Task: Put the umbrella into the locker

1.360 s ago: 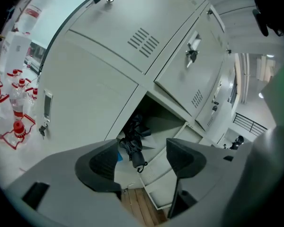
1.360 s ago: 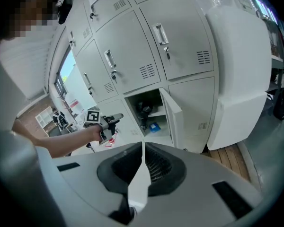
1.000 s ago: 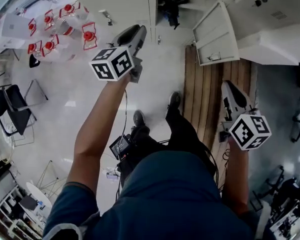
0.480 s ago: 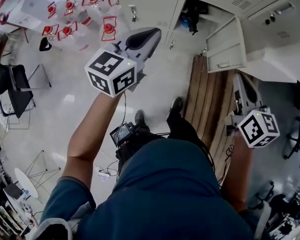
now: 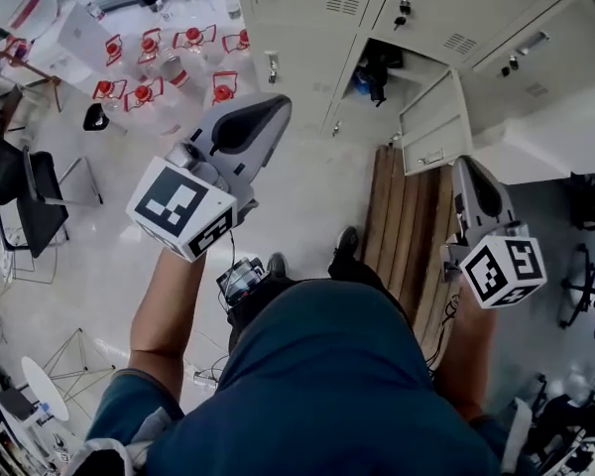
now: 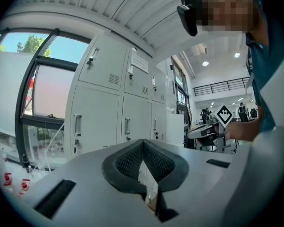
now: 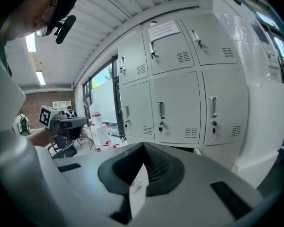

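While the person's blue shirt [image 5: 327,385] fills the near edge of the head view, both arms reach forward with a gripper in each hand. Left gripper [image 6: 143,142]: jaws closed, ribbed pads meeting at the tip, nothing between them. Right gripper [image 7: 143,146]: jaws likewise closed and empty, marker cube toward the body. Below the arms, two dark shoes [image 5: 345,241] stand on the pale floor [image 5: 129,206], the right one at the edge of a slatted wooden platform [image 5: 407,216]. Beyond the platform stands a bank of grey lockers [image 5: 307,28]. One lower compartment is open, its door [image 5: 431,127] swung out to the right. Inside it sits a dark bundle [image 5: 377,72], apparently the umbrella, well apart from both grippers; its detail is too small to make out. Far left, beyond the left gripper: a cluster of clear water bottles with red caps [image 5: 169,62] on the floor, and a black chair [image 5: 30,201] at the frame's edge.
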`<act>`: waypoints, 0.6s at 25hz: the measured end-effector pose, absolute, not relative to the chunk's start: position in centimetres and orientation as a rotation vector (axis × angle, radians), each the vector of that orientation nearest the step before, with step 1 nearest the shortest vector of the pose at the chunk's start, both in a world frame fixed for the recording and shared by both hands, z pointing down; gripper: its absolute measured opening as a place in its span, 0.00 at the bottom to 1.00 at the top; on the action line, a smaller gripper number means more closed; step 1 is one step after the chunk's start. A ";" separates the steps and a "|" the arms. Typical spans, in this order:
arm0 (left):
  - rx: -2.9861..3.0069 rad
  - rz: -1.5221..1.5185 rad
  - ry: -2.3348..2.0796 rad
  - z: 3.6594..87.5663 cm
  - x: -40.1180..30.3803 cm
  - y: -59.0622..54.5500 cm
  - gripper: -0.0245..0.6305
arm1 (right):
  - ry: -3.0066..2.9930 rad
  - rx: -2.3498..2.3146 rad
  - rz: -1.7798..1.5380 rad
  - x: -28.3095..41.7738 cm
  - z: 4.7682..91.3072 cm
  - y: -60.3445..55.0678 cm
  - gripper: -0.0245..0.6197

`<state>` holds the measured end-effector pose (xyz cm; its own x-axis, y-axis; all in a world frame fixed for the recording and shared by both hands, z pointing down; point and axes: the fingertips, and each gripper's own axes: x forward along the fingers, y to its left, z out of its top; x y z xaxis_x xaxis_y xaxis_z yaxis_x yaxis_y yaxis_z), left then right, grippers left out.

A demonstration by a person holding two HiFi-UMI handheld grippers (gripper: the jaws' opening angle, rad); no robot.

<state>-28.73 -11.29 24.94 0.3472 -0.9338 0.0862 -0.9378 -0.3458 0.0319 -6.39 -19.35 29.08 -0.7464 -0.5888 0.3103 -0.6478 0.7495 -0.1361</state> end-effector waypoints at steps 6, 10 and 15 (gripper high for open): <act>2.546 0.175 -1.851 22.5 -30.5 -5.9 0.07 | -2.762 0.962 0.266 -7.4 26.3 -16.2 0.09; 2.541 0.172 -1.861 22.2 -30.5 -3.8 0.07 | -2.770 0.980 0.246 -6.9 25.5 -15.0 0.09; 2.526 0.138 -1.837 21.8 -30.5 -1.2 0.07 | -2.750 1.020 0.250 -6.3 24.1 -12.5 0.09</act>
